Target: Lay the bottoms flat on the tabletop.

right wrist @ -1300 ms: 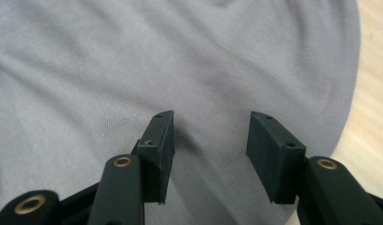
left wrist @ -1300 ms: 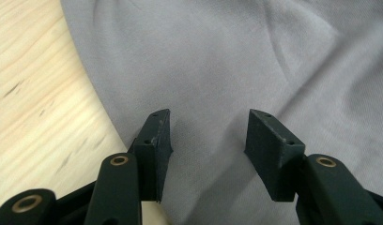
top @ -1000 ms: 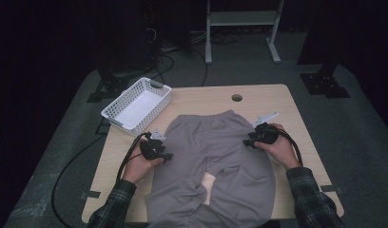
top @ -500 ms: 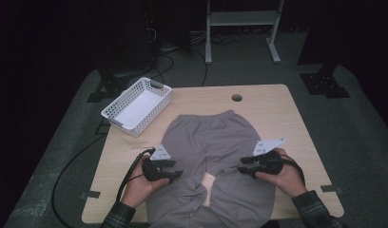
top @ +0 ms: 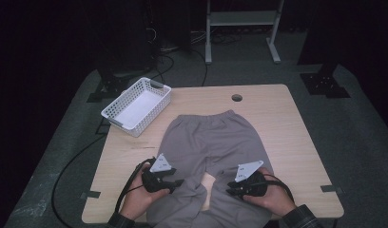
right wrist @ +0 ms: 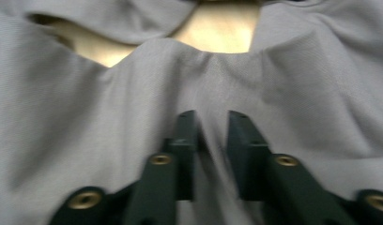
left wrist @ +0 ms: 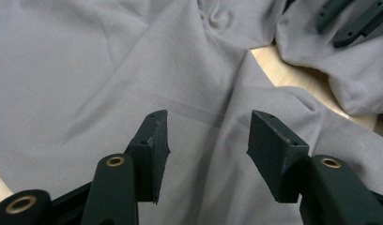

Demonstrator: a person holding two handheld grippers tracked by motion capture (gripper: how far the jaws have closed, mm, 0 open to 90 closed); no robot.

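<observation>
Grey sweatpants (top: 212, 142) lie flat mid-surface (top: 287, 128), legs toward the person. The right hand-held gripper (top: 230, 189) has just been closing, jaws narrow with a fold of cloth between them, seemingly pinched. The left hand-held gripper (top: 179, 182) hangs half-open over the other leg. The white basket (top: 156, 99) at the far-left edge looks empty.

We see both grippers drawn back from waistband to trouser (top: 216, 142) legs (right gripper (right wrist: 212, 140) closing on a fold).
</observation>
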